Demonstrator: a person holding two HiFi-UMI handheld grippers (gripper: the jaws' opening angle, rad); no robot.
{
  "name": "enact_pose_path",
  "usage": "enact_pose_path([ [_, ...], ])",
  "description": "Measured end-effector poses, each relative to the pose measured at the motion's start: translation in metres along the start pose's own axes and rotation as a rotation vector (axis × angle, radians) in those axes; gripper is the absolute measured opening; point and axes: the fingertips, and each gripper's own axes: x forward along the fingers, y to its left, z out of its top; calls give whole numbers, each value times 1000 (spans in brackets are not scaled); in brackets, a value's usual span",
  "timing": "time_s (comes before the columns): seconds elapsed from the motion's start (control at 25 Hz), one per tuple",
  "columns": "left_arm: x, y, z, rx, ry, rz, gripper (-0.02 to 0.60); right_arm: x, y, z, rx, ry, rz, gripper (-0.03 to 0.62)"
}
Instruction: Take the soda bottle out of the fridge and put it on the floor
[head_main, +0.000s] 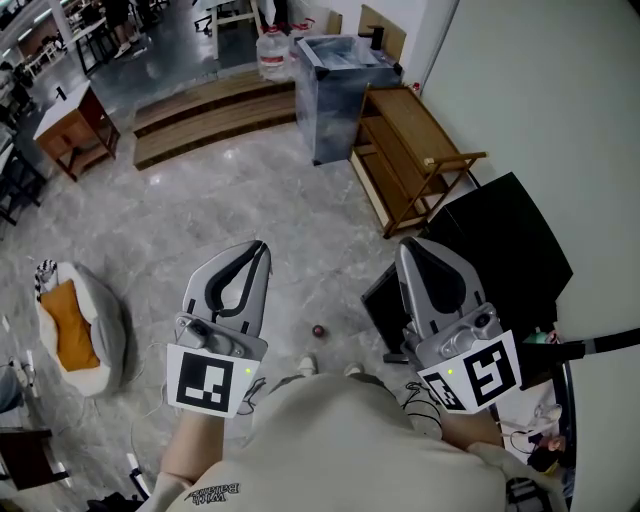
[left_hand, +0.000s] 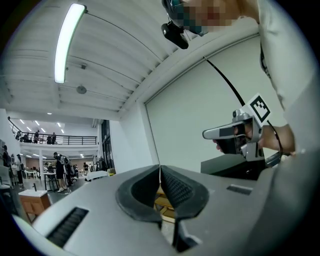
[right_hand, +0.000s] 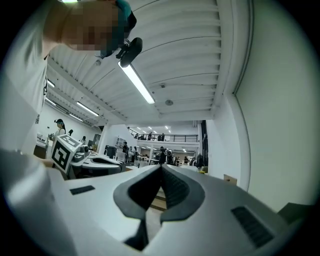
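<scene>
I hold both grippers out in front of my chest, level and pointing ahead, side by side and well apart. The left gripper (head_main: 262, 244) has its jaws together at the tips with nothing between them. Through the small gap behind the tips I see only the slats of the wooden bench (head_main: 405, 140). The right gripper (head_main: 405, 243) is the same, jaws meeting at the tips and gripping nothing. Held like this, they read to me as a neutral carrying pose rather than a reach, since neither one is aimed at a handle or an object.

I can't find the soda bottle in any view. A black box (head_main: 500, 240) stands just to my right against the wall, with a dark panel (head_main: 383, 300) low at its front. I take the box for the fridge, though I can't tell whether that panel is its door or whether it is ajar. The grey floor (head_main: 200, 220) in front of me shows no bottle, only a small dark red thing (head_main: 318, 330) too tiny to identify.

So the bottle may be inside the box, or it may be standing somewhere my body and arms hide from the head view. Empty jaws fit either.
</scene>
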Motion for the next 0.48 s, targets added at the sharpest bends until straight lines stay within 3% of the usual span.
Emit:
enact_pose_path([
  [0.48,-17,-5,-8,-31,21,4,8,-2,20,-10,-2,34,38,-5],
])
